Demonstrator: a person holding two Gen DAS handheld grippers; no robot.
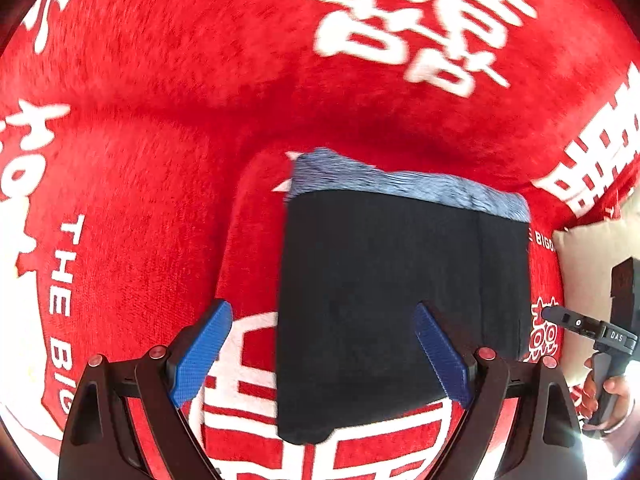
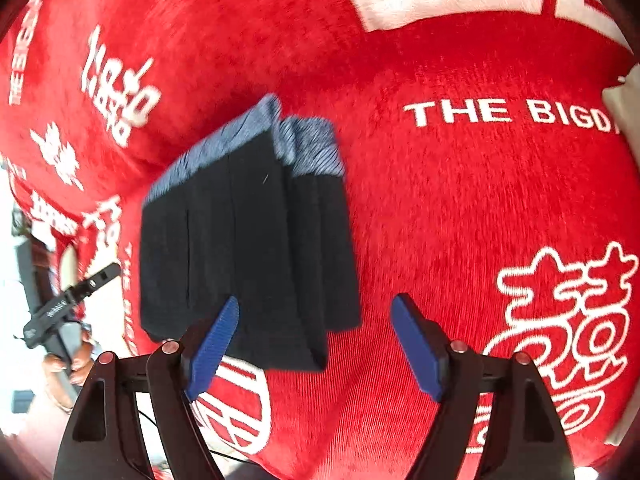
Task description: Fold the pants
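Folded black pants [image 1: 400, 300] with a blue-grey waistband [image 1: 408, 186], lying at frame centre on a red plush blanket [image 1: 160, 120] printed in white with "THE BIG" lettering [image 1: 64, 276] and Chinese characters. Left gripper [image 1: 322, 354] spread wide, holding nothing. Right gripper [image 2: 316, 344] likewise wide, empty; "DAS" label [image 1: 616, 336] readable at right edge.

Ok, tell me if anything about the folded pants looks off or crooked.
Slightly. In the right wrist view the dark pants are not squared: a narrower layer juts out at one side, and the blue-grey waistband steps in two offset pieces. Both grippers are open and empty.
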